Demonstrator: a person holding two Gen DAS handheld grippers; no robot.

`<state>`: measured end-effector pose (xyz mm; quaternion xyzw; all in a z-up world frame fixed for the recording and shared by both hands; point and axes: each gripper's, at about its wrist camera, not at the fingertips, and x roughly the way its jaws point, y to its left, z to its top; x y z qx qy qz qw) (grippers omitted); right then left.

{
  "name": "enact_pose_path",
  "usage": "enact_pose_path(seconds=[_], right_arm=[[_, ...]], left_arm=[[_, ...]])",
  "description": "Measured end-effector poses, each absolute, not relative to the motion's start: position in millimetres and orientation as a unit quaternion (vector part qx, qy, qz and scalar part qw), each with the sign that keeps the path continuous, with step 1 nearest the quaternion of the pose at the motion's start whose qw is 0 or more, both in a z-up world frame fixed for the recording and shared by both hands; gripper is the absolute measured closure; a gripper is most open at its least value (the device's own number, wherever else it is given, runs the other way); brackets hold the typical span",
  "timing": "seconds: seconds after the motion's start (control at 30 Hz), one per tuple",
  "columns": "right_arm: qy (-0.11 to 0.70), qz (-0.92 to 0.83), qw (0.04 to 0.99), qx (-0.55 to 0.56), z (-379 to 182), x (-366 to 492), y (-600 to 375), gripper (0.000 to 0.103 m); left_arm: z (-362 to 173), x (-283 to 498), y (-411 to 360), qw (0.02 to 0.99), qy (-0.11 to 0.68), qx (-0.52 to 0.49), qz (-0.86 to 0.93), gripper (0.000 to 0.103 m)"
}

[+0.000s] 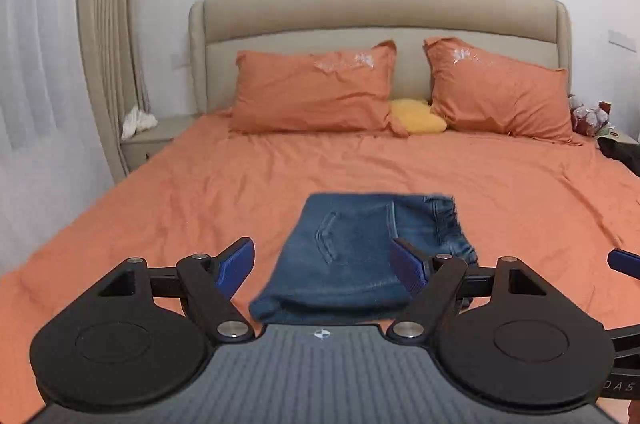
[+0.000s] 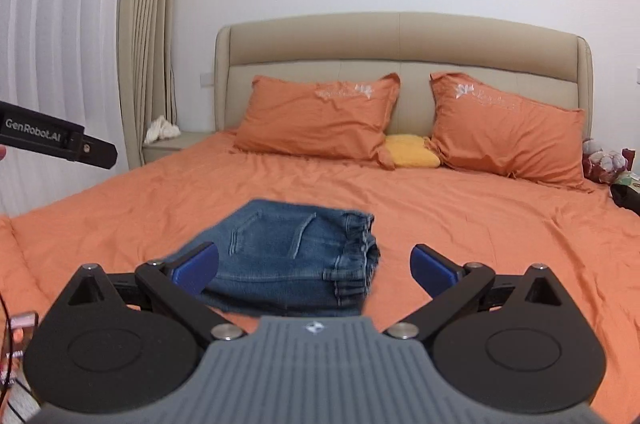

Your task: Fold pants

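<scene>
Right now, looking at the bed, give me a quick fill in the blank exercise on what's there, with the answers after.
1. The folded jeans lie on a sheet coloured ____.
2. Between the two orange pillows sits a small cushion coloured ____.
3. The left gripper and right gripper both have their jaws ____.
4. The padded headboard is coloured ____.

Missing words: orange; yellow; open; beige

- The orange bedsheet (image 2: 460,224) lies bare on every side of the folded jeans (image 2: 296,256) — the only thing on the near mattress.
- Far end: two orange pillows (image 1: 316,92), a yellow cushion (image 1: 418,116) between them, backed by the headboard (image 1: 376,8).
- Sides — clutter on the nightstands only.
</scene>
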<state>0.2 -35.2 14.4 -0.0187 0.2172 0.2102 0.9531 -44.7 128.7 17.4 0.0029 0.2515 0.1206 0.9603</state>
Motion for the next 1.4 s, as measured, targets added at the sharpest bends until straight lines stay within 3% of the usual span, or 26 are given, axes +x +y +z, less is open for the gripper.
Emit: enact_pose_path(seconds=[0.4, 0.57, 1.4], right_arm=[[0.303, 0.175, 0.937, -0.009, -33.4, 22.3, -11.1, 0.005], [0.294, 0.152, 0.944, -0.012, -42.4, 17.1, -6.3, 0.005], [0.286, 0.145, 0.947, -0.013, -41.6, 17.3, -17.9, 0.005]], left_arm=[[-58.5, -31.7, 136.4, 0.935, 0.316, -0.026, 0.159, 0.013], [-79.8, -24.6, 129.7, 0.924, 0.343, -0.005, 0.168, 0.014], [-80.2, -24.3, 125.8, 0.926, 0.343, 0.005, 0.158, 0.014]])
